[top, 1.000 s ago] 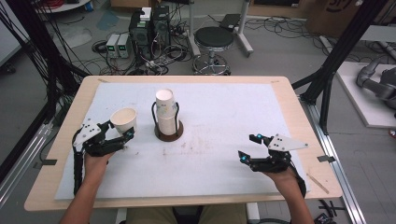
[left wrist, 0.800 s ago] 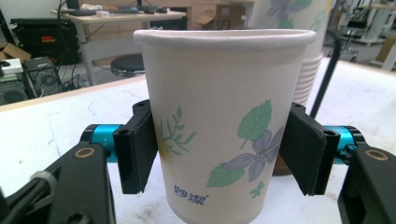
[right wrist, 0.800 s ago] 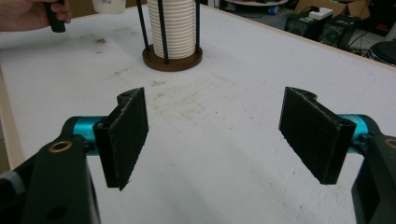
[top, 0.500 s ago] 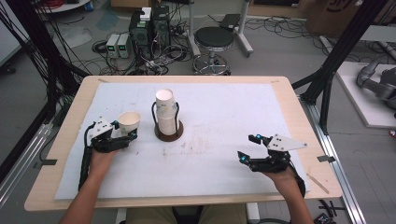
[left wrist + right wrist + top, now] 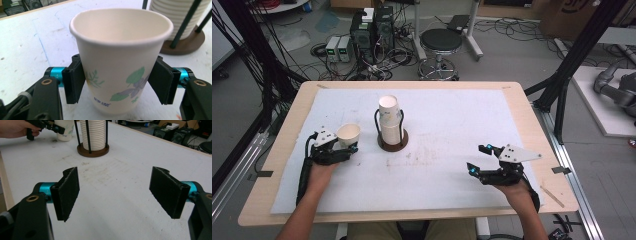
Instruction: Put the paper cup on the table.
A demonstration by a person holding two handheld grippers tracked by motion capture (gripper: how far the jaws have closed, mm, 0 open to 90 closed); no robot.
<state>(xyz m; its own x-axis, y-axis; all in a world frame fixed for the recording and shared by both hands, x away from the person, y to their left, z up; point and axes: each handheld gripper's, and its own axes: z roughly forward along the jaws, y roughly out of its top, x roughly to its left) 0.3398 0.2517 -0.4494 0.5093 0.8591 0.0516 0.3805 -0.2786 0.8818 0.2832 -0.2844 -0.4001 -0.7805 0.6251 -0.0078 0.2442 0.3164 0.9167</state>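
A white paper cup (image 5: 348, 134) with a flower print (image 5: 117, 57) stands upright on the white mat at the left. My left gripper (image 5: 348, 145) (image 5: 117, 82) is shut on its lower wall, one black pad on each side, and its jaws have just been closing on it. Just right of it, a stack of white cups (image 5: 390, 117) (image 5: 177, 15) stands in a black wire holder on a round brown base (image 5: 393, 145). My right gripper (image 5: 477, 158) (image 5: 115, 192) rests open at the mat's right with nothing between its pads. The right gripper view also shows the cup (image 5: 63, 130) and stack (image 5: 93, 133) farther off.
A white mat (image 5: 452, 115) covers most of the wooden table (image 5: 522, 100). Faint scuff marks (image 5: 422, 157) lie at its middle. Beyond the far edge stand a black stool (image 5: 440, 42) and electronics boxes (image 5: 372, 30) on the floor.
The left gripper has drawn the cup slightly toward the person and lowered it beside the holder. The right gripper has not moved.
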